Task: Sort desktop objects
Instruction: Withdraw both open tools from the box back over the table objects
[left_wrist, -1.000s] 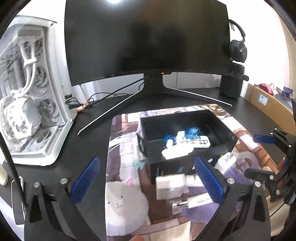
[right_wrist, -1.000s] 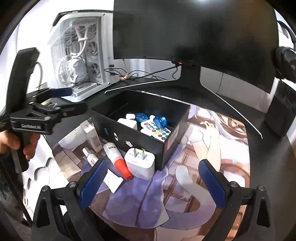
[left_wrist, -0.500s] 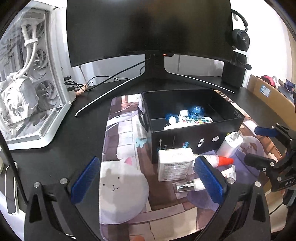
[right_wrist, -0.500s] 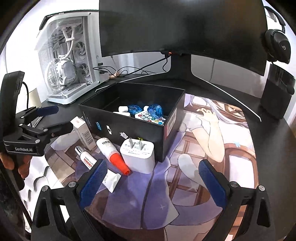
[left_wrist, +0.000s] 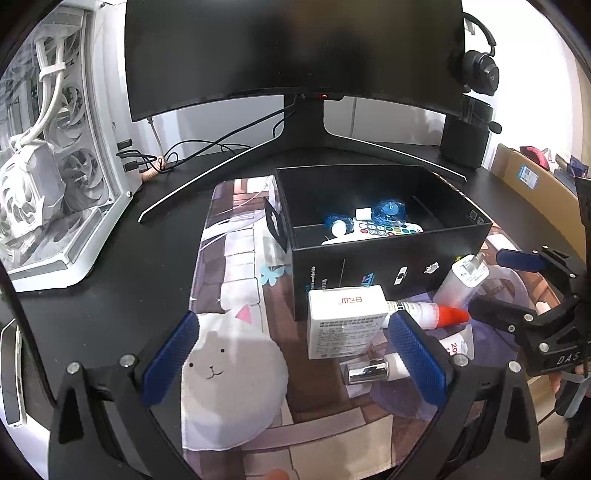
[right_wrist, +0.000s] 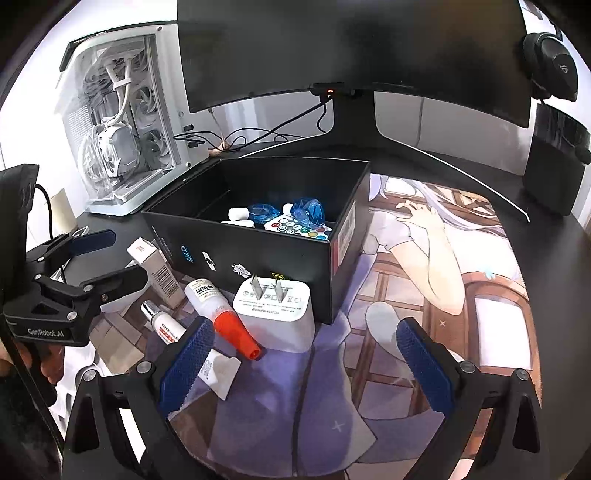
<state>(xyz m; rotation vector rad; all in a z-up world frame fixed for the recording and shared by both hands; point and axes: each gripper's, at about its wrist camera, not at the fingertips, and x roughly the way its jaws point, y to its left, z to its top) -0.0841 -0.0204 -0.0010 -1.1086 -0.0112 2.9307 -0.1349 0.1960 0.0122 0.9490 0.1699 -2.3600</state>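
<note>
An open black box (left_wrist: 391, 258) (right_wrist: 258, 258) stands on the printed desk mat and holds a remote (right_wrist: 295, 227), blue wrapped items and small white pieces. In front of it lie a white carton (left_wrist: 345, 321) (right_wrist: 159, 273), a red-capped glue bottle (left_wrist: 428, 312) (right_wrist: 221, 310), a white plug charger (left_wrist: 463, 278) (right_wrist: 275, 314), a silver-capped tube (left_wrist: 373, 371) (right_wrist: 162, 325) and a flat tube (right_wrist: 218, 373). My left gripper (left_wrist: 295, 363) is open and empty, near the carton. My right gripper (right_wrist: 306, 365) is open and empty, just short of the charger and glue bottle.
A curved monitor (left_wrist: 295, 55) on a V-shaped stand is behind the box. A white PC case (left_wrist: 48, 155) is at the left, a black speaker (left_wrist: 465, 144) and headphones (left_wrist: 480, 74) at the right. Cables (left_wrist: 192, 151) lie behind the mat. A phone (left_wrist: 11, 384) lies at the left edge.
Both grippers have drawn nearer to the items in front of the box and tilted lower. Both stay open and empty. The objects have not moved.
</note>
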